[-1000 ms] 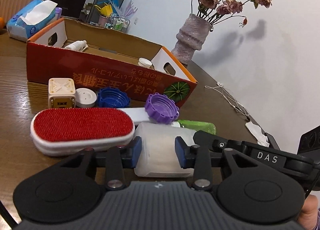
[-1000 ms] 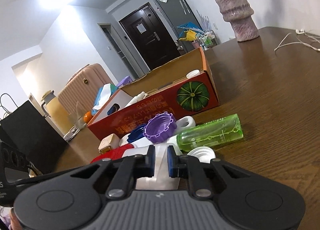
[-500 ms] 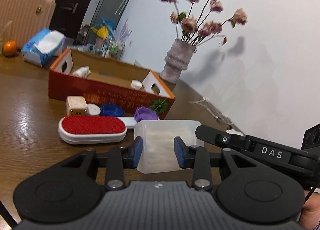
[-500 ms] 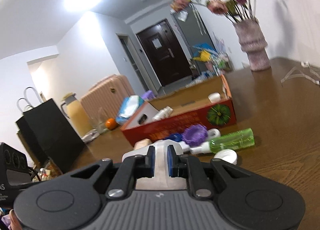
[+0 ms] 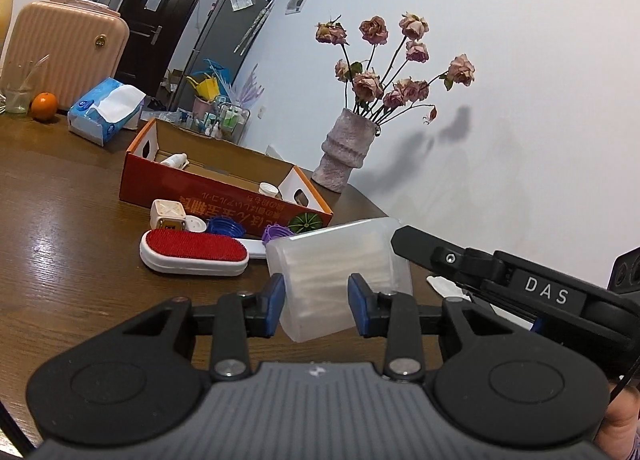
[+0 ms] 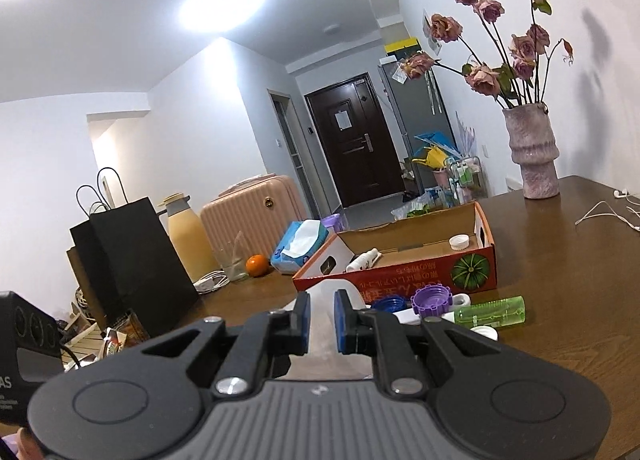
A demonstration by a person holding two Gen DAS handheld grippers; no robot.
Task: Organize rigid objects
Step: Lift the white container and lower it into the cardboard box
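We see a translucent plastic container [image 5: 340, 280] lifted clear of the counter [image 5: 60, 260], clamped by both tools: the left hand-held gripper [image 5: 316, 300] grips its body, the right hand-held gripper [image 6: 322, 318] pinches its thin edge. Only the right view shows a green bottle [image 6: 490, 311] and white cap [image 6: 484, 333] on the counter; only the left shows a red lint brush [image 5: 194, 252]. Near the counter's far edge, the cardboard box [image 6: 400, 276] holds a small white bottle [image 6: 362, 260] and a white lid [image 6: 459, 242].
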